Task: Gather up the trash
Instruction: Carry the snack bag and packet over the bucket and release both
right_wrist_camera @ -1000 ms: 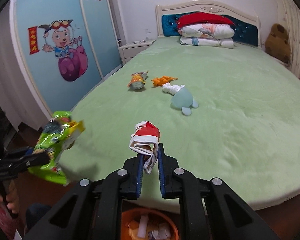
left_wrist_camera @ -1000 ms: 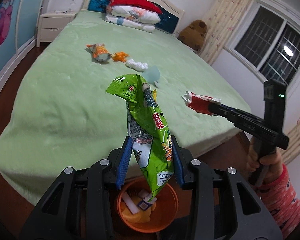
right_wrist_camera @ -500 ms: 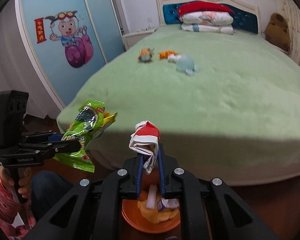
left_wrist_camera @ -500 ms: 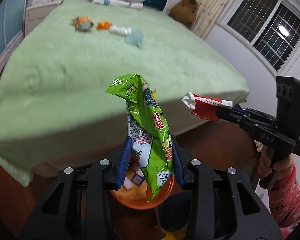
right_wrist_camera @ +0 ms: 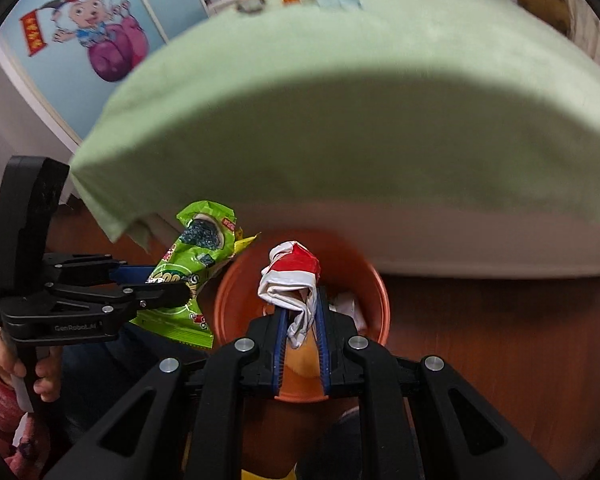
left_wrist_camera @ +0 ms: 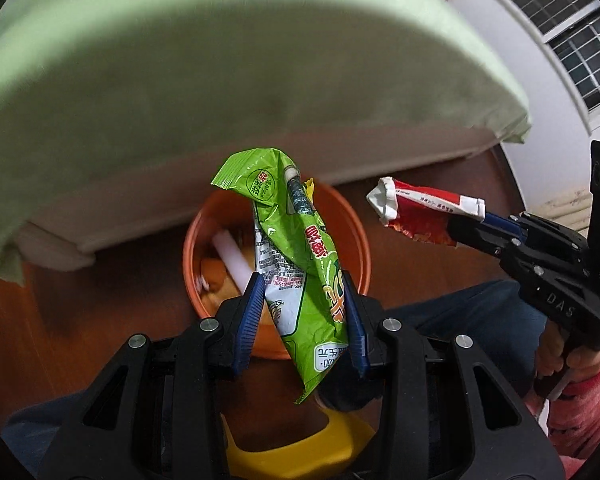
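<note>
While poised over the orange bin (left_wrist_camera: 352, 236) beside the bed (right_wrist_camera: 340, 120), left gripper (left_wrist_camera: 302, 316) clamped on green snack bag (left_wrist_camera: 300, 264), right gripper (right_wrist_camera: 300, 332) pinching red-and-white wrapper (right_wrist_camera: 290, 276), both angled down, likely for dropping in

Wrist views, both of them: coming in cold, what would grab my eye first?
The green snack bag clamped in the left gripper, hanging over the orange bin on the wooden floor beside the bed. Next, the crumpled red-and-white wrapper pinched in the right gripper, also above that bin, which already holds some trash.
</note>
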`<act>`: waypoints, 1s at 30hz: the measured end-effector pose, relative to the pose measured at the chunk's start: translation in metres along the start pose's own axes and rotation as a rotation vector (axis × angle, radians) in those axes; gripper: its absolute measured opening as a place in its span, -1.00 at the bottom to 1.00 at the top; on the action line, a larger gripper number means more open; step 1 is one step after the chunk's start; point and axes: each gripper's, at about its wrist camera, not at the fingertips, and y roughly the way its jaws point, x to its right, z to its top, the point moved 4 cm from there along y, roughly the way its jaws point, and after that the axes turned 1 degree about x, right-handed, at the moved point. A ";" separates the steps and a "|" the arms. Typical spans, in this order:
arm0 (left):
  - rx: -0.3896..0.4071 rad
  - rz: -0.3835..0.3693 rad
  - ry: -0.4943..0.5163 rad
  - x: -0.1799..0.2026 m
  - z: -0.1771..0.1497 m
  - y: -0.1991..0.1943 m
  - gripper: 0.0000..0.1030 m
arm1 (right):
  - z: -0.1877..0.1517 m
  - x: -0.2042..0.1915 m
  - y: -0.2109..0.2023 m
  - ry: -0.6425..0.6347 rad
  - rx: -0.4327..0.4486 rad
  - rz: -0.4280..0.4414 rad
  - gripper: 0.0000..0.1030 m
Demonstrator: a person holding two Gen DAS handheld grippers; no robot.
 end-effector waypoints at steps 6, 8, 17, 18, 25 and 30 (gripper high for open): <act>-0.074 0.053 -0.006 -0.008 -0.002 0.039 -0.28 | -0.019 0.004 0.043 0.029 -0.110 -0.015 -0.75; -0.093 0.068 -0.012 -0.012 -0.003 0.050 -0.27 | -0.021 0.005 0.054 0.035 -0.136 -0.022 -0.74; -0.067 0.092 -0.064 -0.022 -0.001 0.055 0.33 | -0.024 0.015 0.059 0.066 -0.127 -0.058 0.35; -0.060 0.094 -0.065 -0.022 0.000 0.053 0.34 | -0.023 0.017 0.058 0.071 -0.123 -0.060 0.38; -0.042 0.092 -0.071 -0.020 0.002 0.047 0.48 | -0.020 0.025 0.054 0.111 -0.111 -0.054 0.47; -0.019 0.087 -0.081 -0.021 0.004 0.039 0.48 | -0.018 0.031 0.049 0.134 -0.094 -0.051 0.48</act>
